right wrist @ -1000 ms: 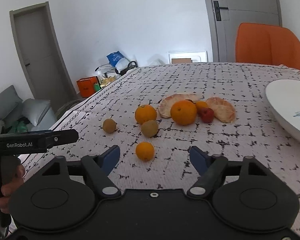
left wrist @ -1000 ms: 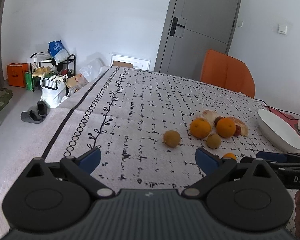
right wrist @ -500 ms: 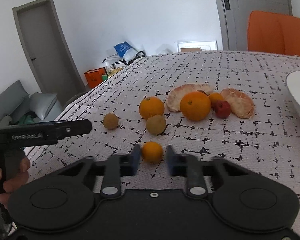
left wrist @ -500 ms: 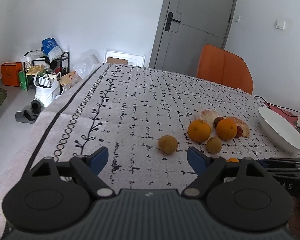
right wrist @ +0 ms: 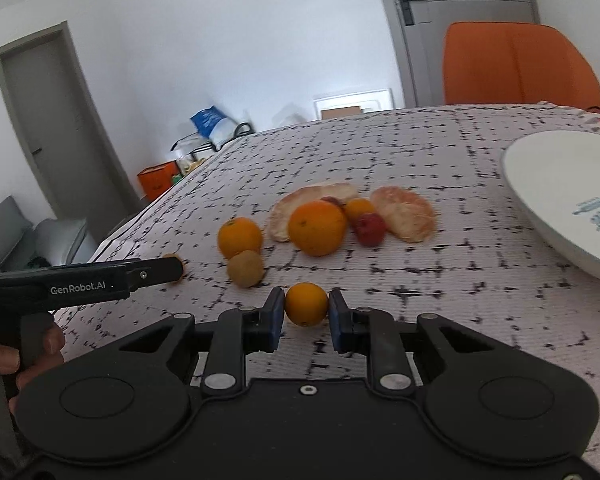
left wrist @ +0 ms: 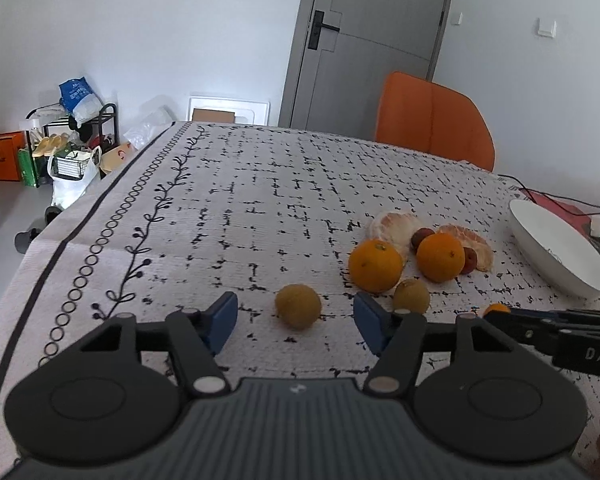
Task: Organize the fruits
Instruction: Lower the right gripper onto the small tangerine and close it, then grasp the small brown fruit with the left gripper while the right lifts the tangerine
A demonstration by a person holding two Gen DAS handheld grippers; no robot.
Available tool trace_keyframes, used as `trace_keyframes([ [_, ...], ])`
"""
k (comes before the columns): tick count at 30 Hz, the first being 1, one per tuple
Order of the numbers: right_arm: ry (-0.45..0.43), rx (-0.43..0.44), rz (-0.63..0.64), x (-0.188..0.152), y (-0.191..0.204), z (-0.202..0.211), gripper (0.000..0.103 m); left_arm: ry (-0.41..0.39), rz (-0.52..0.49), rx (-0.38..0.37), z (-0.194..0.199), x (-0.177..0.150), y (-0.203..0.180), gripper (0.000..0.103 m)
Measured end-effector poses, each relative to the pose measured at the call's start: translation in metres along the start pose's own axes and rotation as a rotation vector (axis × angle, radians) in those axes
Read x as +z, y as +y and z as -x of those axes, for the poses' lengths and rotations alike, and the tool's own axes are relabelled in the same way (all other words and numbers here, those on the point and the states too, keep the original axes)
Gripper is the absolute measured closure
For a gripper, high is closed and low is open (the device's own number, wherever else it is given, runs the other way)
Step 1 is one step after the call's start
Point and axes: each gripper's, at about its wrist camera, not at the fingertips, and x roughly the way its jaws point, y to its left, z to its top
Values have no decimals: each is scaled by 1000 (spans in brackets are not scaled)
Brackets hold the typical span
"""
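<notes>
My right gripper (right wrist: 303, 307) is shut on a small orange fruit (right wrist: 306, 304) and holds it just above the tablecloth. My left gripper (left wrist: 296, 314) is open, its blue pads on either side of a small brown-yellow fruit (left wrist: 298, 305) lying on the cloth. Two oranges (left wrist: 375, 266) (left wrist: 440, 257) lie further on, with a second brown fruit (left wrist: 411, 296), peeled citrus halves (right wrist: 405, 213) and small red fruits (right wrist: 370, 228). A white plate (right wrist: 548, 196) stands at the right, with no fruit on the part I see.
The table has a white cloth with black marks (left wrist: 236, 208); its left edge drops to the floor. An orange chair (left wrist: 434, 120) stands behind the table by a grey door. A rack with bags (left wrist: 72, 148) is on the floor at left.
My right gripper closed on the small orange fruit and lifted it slightly. My left gripper moved forward and lower, so the brown-yellow fruit now lies between its open fingers.
</notes>
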Motion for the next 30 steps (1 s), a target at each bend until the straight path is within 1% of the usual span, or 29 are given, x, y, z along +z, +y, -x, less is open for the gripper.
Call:
trace_keyframes([
  [2,-8,-11,-10,0,-2,3,81,3,-19,17,-4,0,-3,40],
  [3,-12,-16,-16,0,-5,5,81,10,-24,18,-6,0,-4,42],
  [5,-21,-20,-31,1,-9,7,81,22,-28,22,-10,-1,-5,58],
  [6,-26,-22,-41,1,-12,8,81,19,-33,29,-11,-1,-6,64],
  [7,-30,-26,-49,1,-14,9,81,18,-40,21,-11,0,-7,78],
  [9,-38,-35,-59,0,-19,11,81,17,-48,-3,-11,-1,-9,78],
  [12,-49,-43,-67,0,-25,16,81,1,-74,11,-9,-1,-17,78],
  [15,-62,-46,-81,0,-32,21,81,0,-69,-1,-7,2,-22,78],
  [24,-119,-64,-125,2,-57,39,81,-39,-106,-20,1,11,-50,78],
  [30,-154,-75,-136,2,-70,54,81,-58,-126,-58,3,16,-72,78],
])
